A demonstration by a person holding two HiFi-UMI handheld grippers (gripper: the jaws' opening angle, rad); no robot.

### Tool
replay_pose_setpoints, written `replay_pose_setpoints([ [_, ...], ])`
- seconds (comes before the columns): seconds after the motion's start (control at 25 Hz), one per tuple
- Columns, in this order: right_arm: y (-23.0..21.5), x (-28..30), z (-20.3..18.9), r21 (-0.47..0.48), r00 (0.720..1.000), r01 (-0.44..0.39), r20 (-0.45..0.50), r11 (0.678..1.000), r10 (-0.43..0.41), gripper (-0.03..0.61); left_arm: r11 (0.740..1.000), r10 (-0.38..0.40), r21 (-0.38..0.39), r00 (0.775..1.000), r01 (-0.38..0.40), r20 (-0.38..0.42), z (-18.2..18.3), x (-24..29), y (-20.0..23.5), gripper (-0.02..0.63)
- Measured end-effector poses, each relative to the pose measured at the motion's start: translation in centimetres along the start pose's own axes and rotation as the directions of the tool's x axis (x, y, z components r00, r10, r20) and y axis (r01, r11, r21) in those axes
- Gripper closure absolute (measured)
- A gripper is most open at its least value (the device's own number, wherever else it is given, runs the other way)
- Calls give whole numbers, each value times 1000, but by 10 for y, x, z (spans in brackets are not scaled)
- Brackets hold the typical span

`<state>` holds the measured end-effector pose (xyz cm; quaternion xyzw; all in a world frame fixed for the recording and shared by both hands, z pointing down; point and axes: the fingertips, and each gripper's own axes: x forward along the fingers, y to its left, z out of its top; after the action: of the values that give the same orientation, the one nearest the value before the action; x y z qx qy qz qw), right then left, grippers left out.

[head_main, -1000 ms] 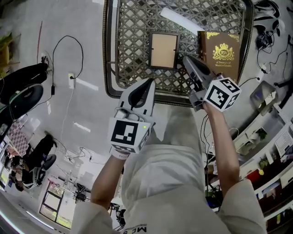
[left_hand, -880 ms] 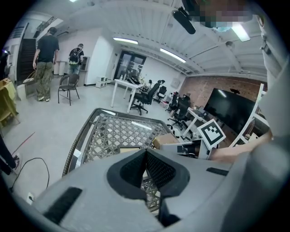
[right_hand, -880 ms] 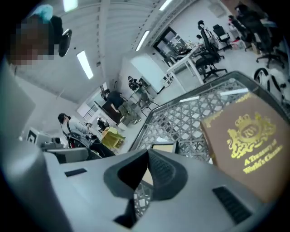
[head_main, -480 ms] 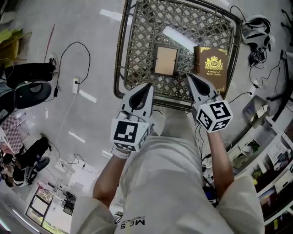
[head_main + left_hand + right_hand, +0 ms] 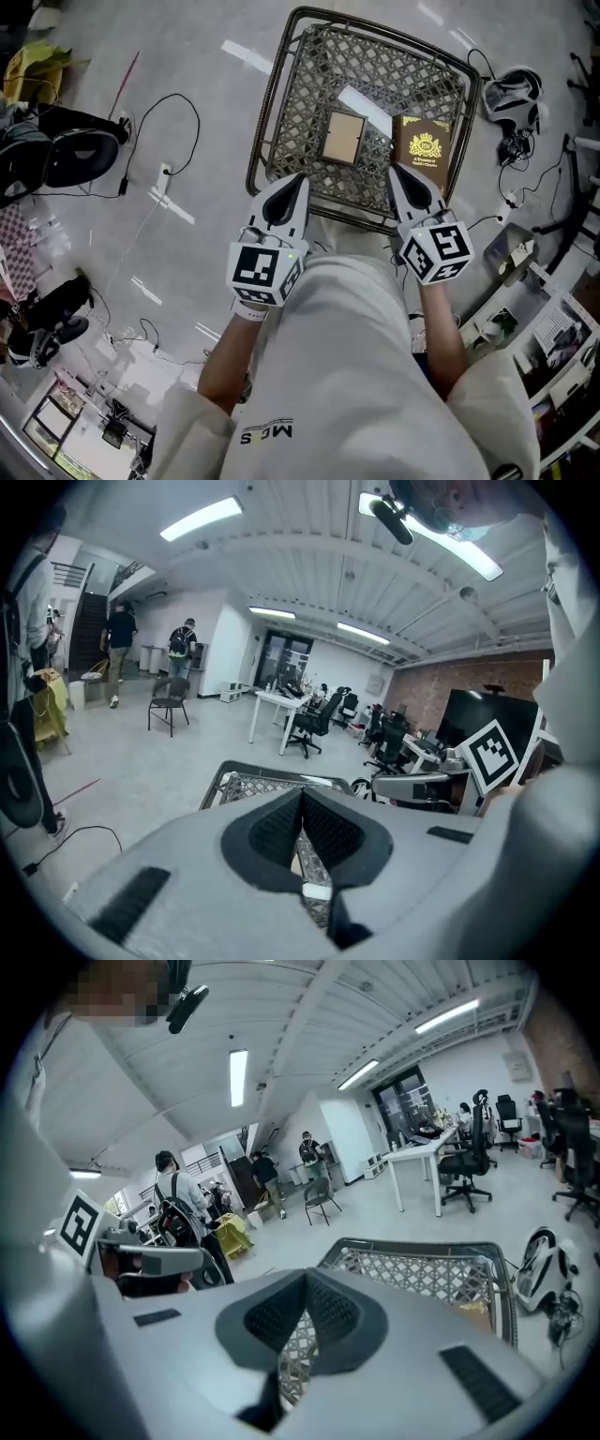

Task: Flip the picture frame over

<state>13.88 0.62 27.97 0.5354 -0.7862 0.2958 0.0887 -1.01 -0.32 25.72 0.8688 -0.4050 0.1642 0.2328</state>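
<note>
The picture frame (image 5: 343,137), dark-edged with a tan middle, lies flat on the metal lattice table (image 5: 300,84), just left of a brown book with gold print (image 5: 422,150). My left gripper (image 5: 300,178) is shut and points at the table's near edge, short of the frame and to its left. The right gripper (image 5: 393,172) is also shut, its tip over the near edge below the book. Neither touches the frame. In the left gripper view the jaws (image 5: 302,794) meet with nothing between them. The right gripper view shows its jaws (image 5: 307,1281) closed above the lattice table (image 5: 422,1274).
Cables and a wall-plug lead (image 5: 164,169) run over the floor left of the table. A headset (image 5: 511,94) lies on the floor at its right. Shelving (image 5: 553,328) stands at the right. Office desks, chairs and people (image 5: 183,649) are farther off.
The head view has pulled back, so the table looks smaller and farther. The right gripper has drawn back from beside the frame to the table's near edge. Both grippers stay shut.
</note>
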Motion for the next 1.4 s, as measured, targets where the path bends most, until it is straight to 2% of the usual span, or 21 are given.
replay_pose_setpoints([
  [0.28,30,-23,22,-61,998,-21,55,998,24,563,998,54,10,993,-56,104,35,-36,1,589],
  [0.44,37,-31,30,-107,997,-20,73,994,28,563,999,53,3,992,-54,118,38,-44,2,589],
  [0.8,45,-48,54,-157,990,-5,140,988,27,563,997,65,40,982,-73,176,54,-60,-1,589],
  [1.24,56,-57,51,-174,990,-51,124,983,73,561,997,54,49,979,-65,196,57,-67,-11,589],
  [1.4,67,-63,47,-245,992,-66,92,967,91,563,996,45,67,982,-59,184,58,-75,-13,589],
])
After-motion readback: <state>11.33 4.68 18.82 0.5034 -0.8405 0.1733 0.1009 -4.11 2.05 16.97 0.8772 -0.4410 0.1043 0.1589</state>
